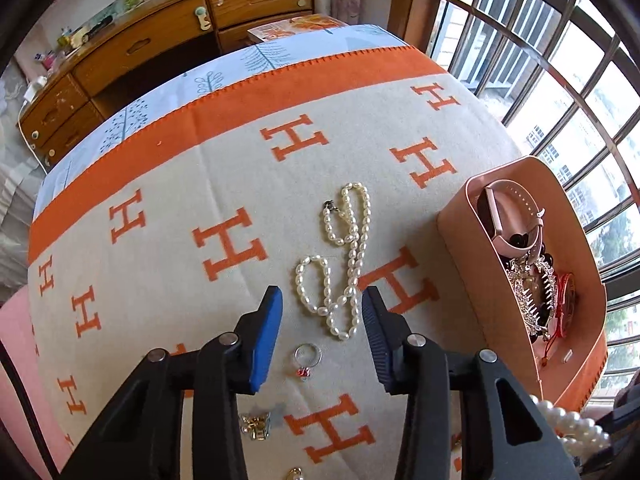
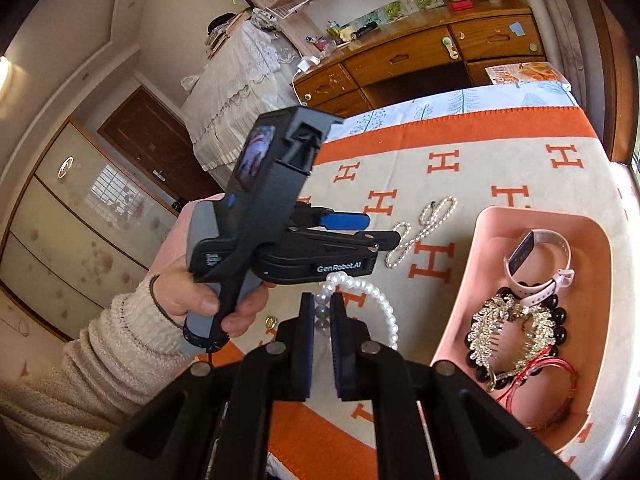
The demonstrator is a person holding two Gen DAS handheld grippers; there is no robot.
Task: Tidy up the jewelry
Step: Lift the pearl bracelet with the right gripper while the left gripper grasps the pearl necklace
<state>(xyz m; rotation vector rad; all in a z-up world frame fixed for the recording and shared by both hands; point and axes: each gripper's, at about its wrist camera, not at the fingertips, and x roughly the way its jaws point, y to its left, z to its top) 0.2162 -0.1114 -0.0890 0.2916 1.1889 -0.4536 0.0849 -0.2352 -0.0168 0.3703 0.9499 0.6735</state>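
A long strand of small pearls [image 1: 354, 252] lies looped on the H-patterned blanket [image 1: 160, 184]. My left gripper [image 1: 322, 296] hangs over its near end, jaws open, with the lowest loop between the fingers and no pad pressing on it. A silver ring with a red stone [image 1: 308, 357] lies just behind the fingertips. My right gripper [image 2: 323, 303] is shut on a bracelet of large white pearls [image 2: 378, 296], lifted above the blanket left of the pink tray [image 2: 460, 312]. The same bracelet [image 1: 576, 424] shows at the lower right of the left wrist view.
The pink tray [image 1: 464, 248] holds a pink watch [image 2: 538, 256], a black bead bracelet [image 2: 558, 318], a gold comb [image 2: 504, 328] and red string bracelets [image 2: 540, 380]. Small gold pieces [image 1: 256, 426] lie near the blanket's front. A wooden dresser [image 2: 400, 60] stands beyond the bed.
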